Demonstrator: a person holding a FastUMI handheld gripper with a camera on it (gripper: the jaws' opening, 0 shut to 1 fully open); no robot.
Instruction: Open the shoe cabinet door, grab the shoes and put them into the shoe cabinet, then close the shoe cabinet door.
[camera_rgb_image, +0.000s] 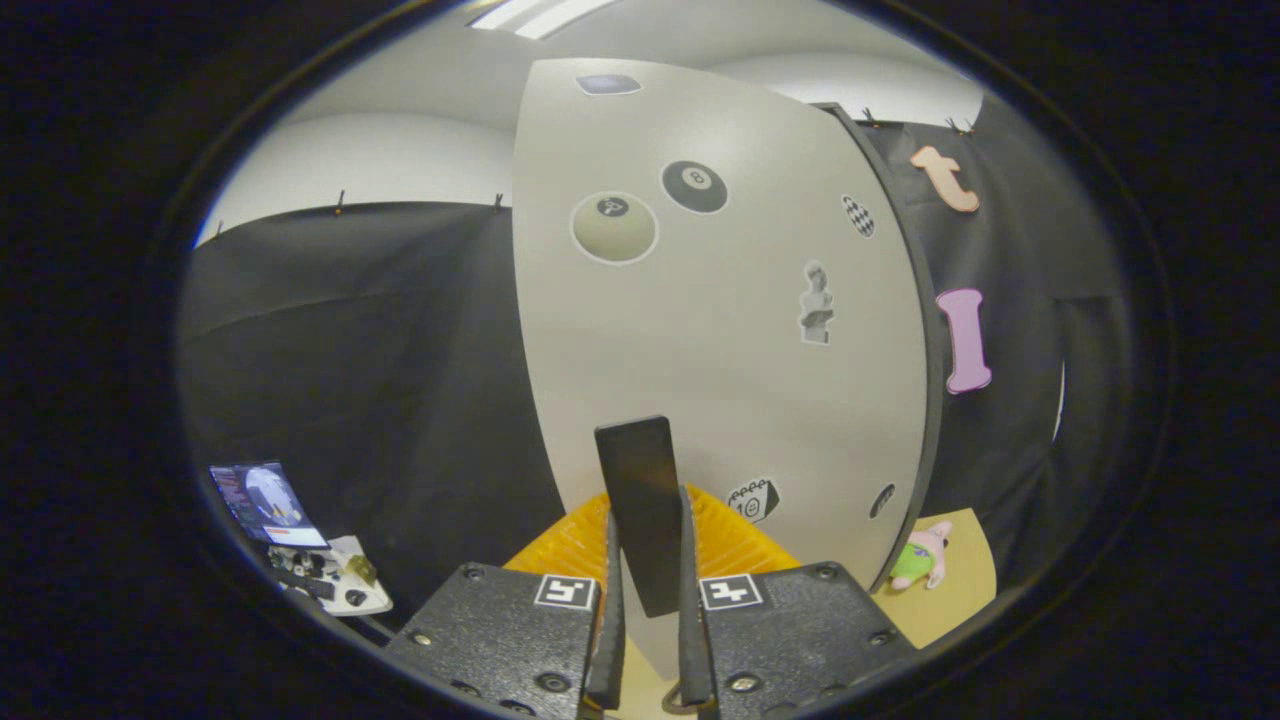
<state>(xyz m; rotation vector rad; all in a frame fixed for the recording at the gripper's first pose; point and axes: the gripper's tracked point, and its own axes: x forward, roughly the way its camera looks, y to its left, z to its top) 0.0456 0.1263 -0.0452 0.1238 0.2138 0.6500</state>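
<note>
The gripper (648, 600) is closed on the handle (642, 500), a dark upright bar caught between both fingers with its long axis running straight up from them. The handle sits on the door (720, 330), a pale stickered panel directly ahead. The door's free edge seems to lie right, so the pull likely swings it that way.

Readable marks sit mostly on the cabinet door (720, 330): black billiard-ball sticker (694, 186) with the number 8; pale ball sticker (614, 228) with a dark spot, its digit too blurred to read; small calendar sticker (752, 499) low down, looks like 10, not certain. Gripper (650, 600) fingers each carry a black-and-white square marker tag (566, 591), pattern only, no text.
</note>
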